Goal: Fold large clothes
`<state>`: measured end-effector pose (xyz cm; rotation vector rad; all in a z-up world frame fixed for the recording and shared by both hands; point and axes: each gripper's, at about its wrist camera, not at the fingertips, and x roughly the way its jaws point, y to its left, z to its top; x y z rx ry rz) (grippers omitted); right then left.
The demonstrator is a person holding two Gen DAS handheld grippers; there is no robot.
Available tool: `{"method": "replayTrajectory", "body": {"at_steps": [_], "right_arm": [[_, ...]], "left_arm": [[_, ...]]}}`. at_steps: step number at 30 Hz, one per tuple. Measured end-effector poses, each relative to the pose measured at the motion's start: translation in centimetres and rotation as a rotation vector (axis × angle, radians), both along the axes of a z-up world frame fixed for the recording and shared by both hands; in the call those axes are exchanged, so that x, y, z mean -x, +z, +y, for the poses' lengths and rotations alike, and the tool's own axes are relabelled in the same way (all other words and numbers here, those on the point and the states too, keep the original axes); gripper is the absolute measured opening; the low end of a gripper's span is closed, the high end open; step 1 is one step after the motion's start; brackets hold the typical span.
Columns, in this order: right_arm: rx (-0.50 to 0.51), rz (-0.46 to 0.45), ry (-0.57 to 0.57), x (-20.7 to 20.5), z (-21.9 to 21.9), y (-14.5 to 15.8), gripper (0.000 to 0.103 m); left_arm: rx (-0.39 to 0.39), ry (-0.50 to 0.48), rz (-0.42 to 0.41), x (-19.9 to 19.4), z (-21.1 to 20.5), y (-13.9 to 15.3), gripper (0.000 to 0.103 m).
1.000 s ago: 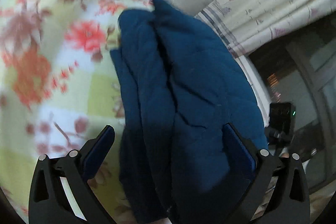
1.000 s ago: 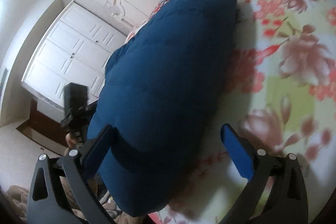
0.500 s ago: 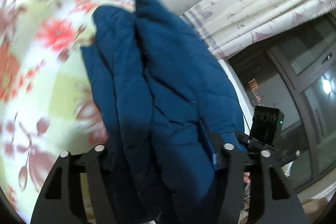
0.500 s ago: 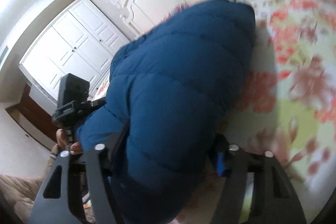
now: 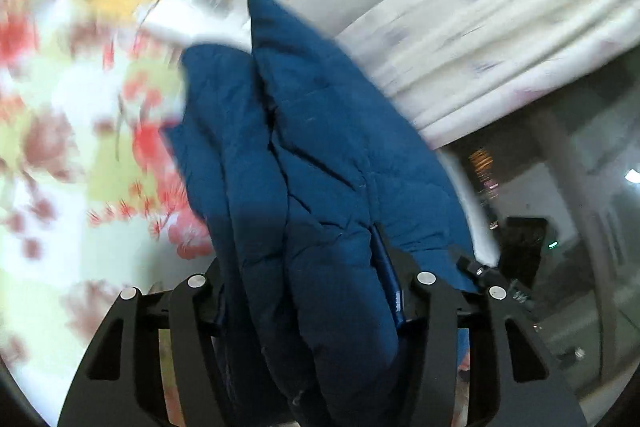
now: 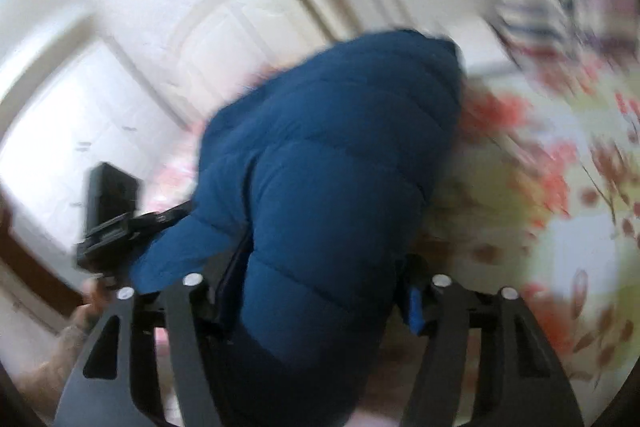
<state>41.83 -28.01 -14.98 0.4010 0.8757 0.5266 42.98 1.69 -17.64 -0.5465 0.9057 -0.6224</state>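
Note:
A dark blue quilted puffer jacket (image 5: 320, 155) is bunched in thick folds over a floral bedsheet (image 5: 68, 155). My left gripper (image 5: 308, 291) is shut on a thick fold of the jacket near its lower end. In the right wrist view the same jacket (image 6: 332, 155) bulges between the jaws. My right gripper (image 6: 316, 287) is shut on the jacket's other side. The jacket's far end points up and away in both views. Both views are motion-blurred.
The floral sheet (image 6: 560, 187) covers the bed to the right. White wardrobe doors (image 6: 100, 115) stand behind. Pale curtains (image 5: 500, 39) hang by a dark window (image 5: 560, 187). The other gripper's camera block (image 6: 110, 211) and a hand (image 6: 80, 319) show at left.
Both grippers have closed from wide open onto the jacket and are lifting it. The views tilt upward, showing more wall and less bedsheet.

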Motion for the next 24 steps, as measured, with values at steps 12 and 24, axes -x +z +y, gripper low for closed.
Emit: {"method": "replayTrajectory", "body": {"at_steps": [12, 24], "right_arm": [[0.359, -0.355, -0.012, 6.6, 10.2, 6.3, 0.090], [0.725, -0.444, 0.202, 11.5, 21.5, 3.5, 0.089]], "left_arm": [[-0.259, 0.347, -0.315, 6.7, 3.3, 6.2, 0.094], [-0.702, 0.563, -0.434, 15.9, 5.0, 10.7, 0.098]]}}
